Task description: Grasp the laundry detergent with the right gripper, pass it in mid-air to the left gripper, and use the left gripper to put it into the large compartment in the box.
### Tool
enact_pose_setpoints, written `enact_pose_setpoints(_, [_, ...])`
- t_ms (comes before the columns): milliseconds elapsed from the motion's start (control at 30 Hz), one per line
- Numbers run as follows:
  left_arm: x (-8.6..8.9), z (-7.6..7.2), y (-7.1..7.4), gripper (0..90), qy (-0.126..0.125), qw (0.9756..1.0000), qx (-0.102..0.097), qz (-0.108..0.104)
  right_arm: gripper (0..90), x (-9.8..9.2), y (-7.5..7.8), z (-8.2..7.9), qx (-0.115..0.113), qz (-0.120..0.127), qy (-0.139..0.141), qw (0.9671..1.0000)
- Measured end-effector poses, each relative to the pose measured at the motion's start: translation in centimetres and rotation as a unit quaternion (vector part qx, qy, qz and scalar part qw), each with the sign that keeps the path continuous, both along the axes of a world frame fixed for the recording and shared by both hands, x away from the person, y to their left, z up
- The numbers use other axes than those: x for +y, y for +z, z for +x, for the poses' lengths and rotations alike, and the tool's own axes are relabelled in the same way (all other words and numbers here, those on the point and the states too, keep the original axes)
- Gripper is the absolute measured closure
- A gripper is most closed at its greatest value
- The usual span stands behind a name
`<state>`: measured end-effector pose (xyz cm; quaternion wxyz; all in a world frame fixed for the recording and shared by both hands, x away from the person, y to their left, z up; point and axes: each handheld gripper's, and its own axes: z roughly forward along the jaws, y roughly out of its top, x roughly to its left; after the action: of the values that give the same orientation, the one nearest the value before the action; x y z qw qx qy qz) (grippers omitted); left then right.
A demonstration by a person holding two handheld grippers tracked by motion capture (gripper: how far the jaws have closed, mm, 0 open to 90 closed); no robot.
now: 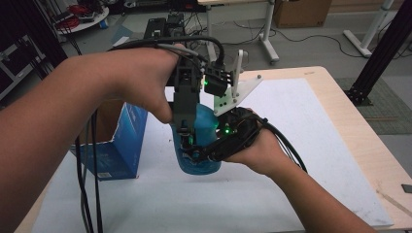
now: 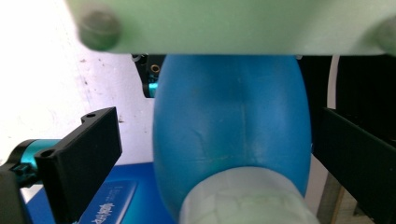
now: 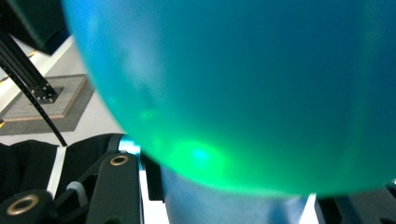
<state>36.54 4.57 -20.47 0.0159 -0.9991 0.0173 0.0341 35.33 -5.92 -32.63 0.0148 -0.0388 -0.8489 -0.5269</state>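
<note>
Both grippers meet at the blue bulb [image 1: 201, 145]: the right gripper [image 1: 194, 154] fingers clamp it, while the left gripper [image 1: 187, 138] fingers straddle it, spread apart.

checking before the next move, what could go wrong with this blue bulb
The right claw grips the blue bulb near one end, so it may tilt or slip. The left claw stands open around it, one jaw clear of its side; closing off-centre could knock it toward the blue box.
</note>
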Motion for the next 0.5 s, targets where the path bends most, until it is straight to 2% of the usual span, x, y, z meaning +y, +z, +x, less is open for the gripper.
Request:
enact_pose_setpoints(167, [-0.06, 0.13, -0.07, 7.5, 0.009, 0.9999, -0.002, 0.004, 46.5, -0.21, 0.02, 0.21, -0.004, 0.002, -0.005, 1.0])
enact_pose_setpoints(200, [-0.06, 0.13, -0.07, 7.5, 0.009, 0.9999, -0.002, 0.004, 46.5, -0.26, 0.12, 0.03, 0.011, 0.006, -0.002, 0.9999])
enact_pose_setpoints(500, [0.0, 0.32, -0.06, 12.9, 0.014, 0.9999, -0.004, 0.002, 46.5, -0.41, 0.18, 0.05, 0.011, 0.007, -0.005, 0.9999])
